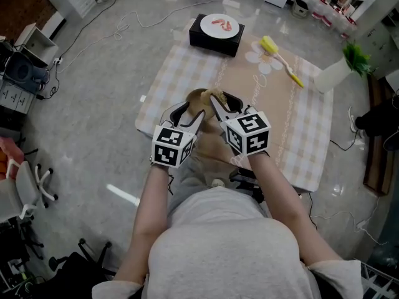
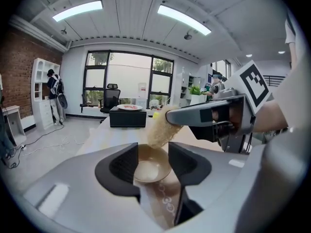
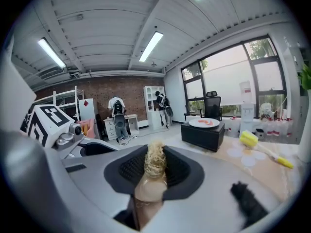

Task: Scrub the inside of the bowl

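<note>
A small brown bowl (image 2: 151, 167) sits between the pads of my left gripper (image 2: 152, 165), which is shut on its rim; in the head view the bowl (image 1: 197, 97) shows just past the left gripper (image 1: 189, 116). My right gripper (image 3: 154, 174) is shut on a straw-coloured fibrous scrubber (image 3: 155, 160). From the right, that scrubber (image 2: 160, 128) hangs from the right gripper (image 2: 171, 117) and reaches down to the bowl's far rim. In the head view the right gripper (image 1: 216, 103) meets the left one over the near edge of the table (image 1: 312, 136).
A black box (image 1: 215, 39) carrying a white plate (image 1: 219, 25) with red food stands at the table's far end. A yellow brush (image 1: 280, 60) lies at the far right, beside a white vase (image 1: 333, 73) with greenery. Cables cross the floor on the left.
</note>
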### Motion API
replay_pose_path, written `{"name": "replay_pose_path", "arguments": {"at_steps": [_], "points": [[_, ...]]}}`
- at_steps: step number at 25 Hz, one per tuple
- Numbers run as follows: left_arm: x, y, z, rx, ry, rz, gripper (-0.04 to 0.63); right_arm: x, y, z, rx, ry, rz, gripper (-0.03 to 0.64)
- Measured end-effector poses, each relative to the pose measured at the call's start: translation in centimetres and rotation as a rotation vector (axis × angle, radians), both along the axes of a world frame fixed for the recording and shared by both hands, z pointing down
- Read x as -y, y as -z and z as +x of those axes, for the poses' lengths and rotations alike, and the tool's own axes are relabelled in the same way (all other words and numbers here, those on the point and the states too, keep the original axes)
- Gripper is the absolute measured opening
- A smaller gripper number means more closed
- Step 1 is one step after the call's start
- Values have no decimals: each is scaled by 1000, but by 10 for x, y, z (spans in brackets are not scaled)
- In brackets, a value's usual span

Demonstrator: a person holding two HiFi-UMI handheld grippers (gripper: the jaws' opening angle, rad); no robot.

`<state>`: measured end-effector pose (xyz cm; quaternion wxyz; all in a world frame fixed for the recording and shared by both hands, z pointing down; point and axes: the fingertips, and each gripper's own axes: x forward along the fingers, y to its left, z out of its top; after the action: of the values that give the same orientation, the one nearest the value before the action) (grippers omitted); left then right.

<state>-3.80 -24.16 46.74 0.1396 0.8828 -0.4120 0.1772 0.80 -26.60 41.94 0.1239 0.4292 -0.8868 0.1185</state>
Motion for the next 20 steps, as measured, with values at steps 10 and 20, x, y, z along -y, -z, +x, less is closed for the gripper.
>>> {"name": "replay_pose_path", "arguments": {"at_steps": [10,20], "points": [[-8,36,5,33,116,162,5,-23,19,13,39,0,73,98],[-20,65,5,-13,242,319,5,-55,31,19,33,13,205,97]]}}
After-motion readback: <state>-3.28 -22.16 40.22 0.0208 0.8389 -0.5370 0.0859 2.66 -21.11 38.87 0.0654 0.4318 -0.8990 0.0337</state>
